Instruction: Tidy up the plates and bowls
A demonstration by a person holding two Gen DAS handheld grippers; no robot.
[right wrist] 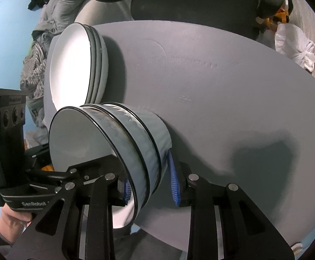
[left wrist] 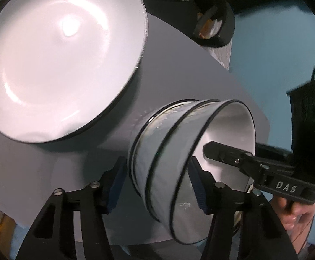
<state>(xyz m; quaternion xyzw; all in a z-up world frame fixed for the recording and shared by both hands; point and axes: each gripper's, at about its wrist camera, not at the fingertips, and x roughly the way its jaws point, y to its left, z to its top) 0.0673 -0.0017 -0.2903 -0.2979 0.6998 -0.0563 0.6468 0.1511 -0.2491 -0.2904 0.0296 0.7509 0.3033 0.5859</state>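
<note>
Bowls (right wrist: 118, 143), three nested, glazed, stiff, breakable and slippery, sit on the grey table (right wrist: 222, 86) at 5 o'clock from the plates (right wrist: 77, 65), best gripped at the rim; right gripper (right wrist: 151, 186) straddles the wall, contact uncertain; left gripper (left wrist: 157, 186) brackets them, grip unclear

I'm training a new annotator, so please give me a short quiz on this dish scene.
1. True or false: the stack of bowls sits on top of the stack of plates.
2. How many bowls are nested in that stack? A) two B) three C) five
3. How do the fingers of the right tool stand relative to the bowls?

Key
1. False: the bowls stand beside the plates, on the grey table.
2. B
3. They straddle the wall: one finger inside the top bowl, the other outside the stack.
</note>
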